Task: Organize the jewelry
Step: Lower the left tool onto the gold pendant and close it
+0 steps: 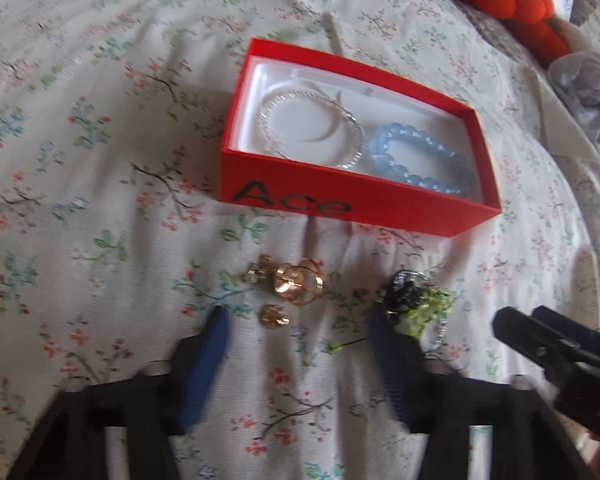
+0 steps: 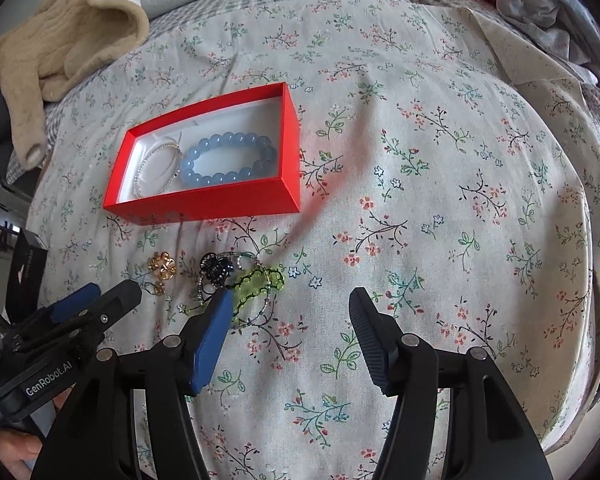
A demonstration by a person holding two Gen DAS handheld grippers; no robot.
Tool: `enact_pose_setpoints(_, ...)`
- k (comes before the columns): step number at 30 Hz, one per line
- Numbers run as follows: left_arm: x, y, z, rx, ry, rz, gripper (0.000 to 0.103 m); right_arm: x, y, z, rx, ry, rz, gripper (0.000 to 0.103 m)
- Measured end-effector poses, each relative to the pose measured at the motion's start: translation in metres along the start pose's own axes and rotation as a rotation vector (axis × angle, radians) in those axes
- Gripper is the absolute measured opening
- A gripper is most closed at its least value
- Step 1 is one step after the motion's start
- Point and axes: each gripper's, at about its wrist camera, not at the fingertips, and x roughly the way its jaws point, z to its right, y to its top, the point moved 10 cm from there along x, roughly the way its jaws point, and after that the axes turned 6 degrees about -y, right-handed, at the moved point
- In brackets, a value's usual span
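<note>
Jewelry lies on a floral bedspread (image 2: 420, 208) and in an open red box (image 2: 236, 200); the box, at ten o'clock from the right gripper (image 2: 290, 308) in the right wrist view, holds a blue bead bracelet (image 2: 230, 160) and, touching it at its nine o'clock, a thin silver bangle (image 2: 160, 170); loose pieces sit on the cloth near the box's front wall: gold earrings (image 1: 284, 288), a black flower piece (image 2: 217, 267) and a green beaded bracelet (image 2: 260, 280) tangled together; the left gripper (image 1: 300, 320) hangs over the gold earrings, jaws spread wide and holding nothing; the right gripper's jaws are likewise spread and bare, its left finger (image 2: 214, 332) just at the green bracelet's six o'clock; an orange plush (image 1: 512, 0) lies at one o'clock, well apart.
</note>
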Motion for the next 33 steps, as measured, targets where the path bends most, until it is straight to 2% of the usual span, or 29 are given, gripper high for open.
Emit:
enact_pose_setpoints(3, 0.011, -0.001, 0.002, -0.025, -0.026, -0.029, 0.041, 0.005, 0.001, 0.002, -0.006, -0.011, -0.006, 0.063)
enact_pose_setpoints(12, 0.029, 0.007, 0.003, -0.027, -0.003, -0.042, 0.033, 0.014, 0.005, 0.012, -0.011, -0.026, -0.017, 0.063)
enact_pose_setpoints(19, 0.043, 0.012, 0.003, -0.036, 0.044, -0.044, 0.032, 0.018, 0.005, 0.015, -0.02, -0.033, -0.025, 0.063)
enact_pose_setpoints(20, 0.045, 0.012, 0.003, -0.039, 0.046, -0.042, 0.03, 0.018, 0.005, 0.015, -0.022, -0.035, -0.026, 0.063)
enact_pose_setpoints(22, 0.046, 0.014, 0.004, -0.042, 0.052, -0.034, 0.014, 0.019, 0.005, 0.016, -0.026, -0.036, -0.028, 0.063)
enact_pose_setpoints(33, 0.034, 0.017, 0.01, -0.026, 0.02, -0.006, 0.013, 0.02, 0.004, 0.015, -0.03, -0.037, -0.032, 0.063)
